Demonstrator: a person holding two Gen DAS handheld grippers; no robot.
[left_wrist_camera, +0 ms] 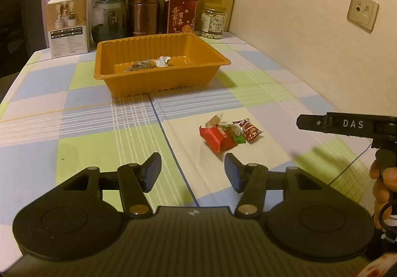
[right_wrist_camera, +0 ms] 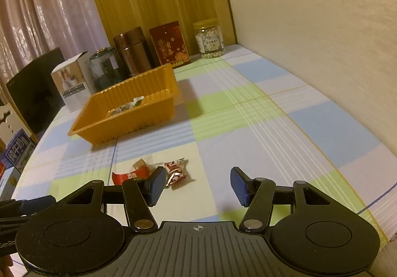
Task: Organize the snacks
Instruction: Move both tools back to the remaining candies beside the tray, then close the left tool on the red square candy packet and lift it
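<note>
Beyond both empty tools (left_wrist_camera: pixel 192 172) (right_wrist_camera: pixel 197 186), snacks (left_wrist_camera: pixel 229 134) short of tray (left_wrist_camera: pixel 119 73)

Orange ribbed tray (left_wrist_camera: pixel 139 83) upper centre of frame, a few wrapped snacks (left_wrist_camera: pixel 148 64) inside, small cluster of red-wrapped candies (left_wrist_camera: pixel 229 134) right of centre on checked bench

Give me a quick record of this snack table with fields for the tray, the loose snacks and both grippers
tray: orange tray, a few wrapped snacks inside
loose snacks: small pile of wrapped snacks on the checked tablecloth, nearer than the tray
left gripper: open, empty, short of the pile
right gripper: open, empty, pile beside its left finger
</note>
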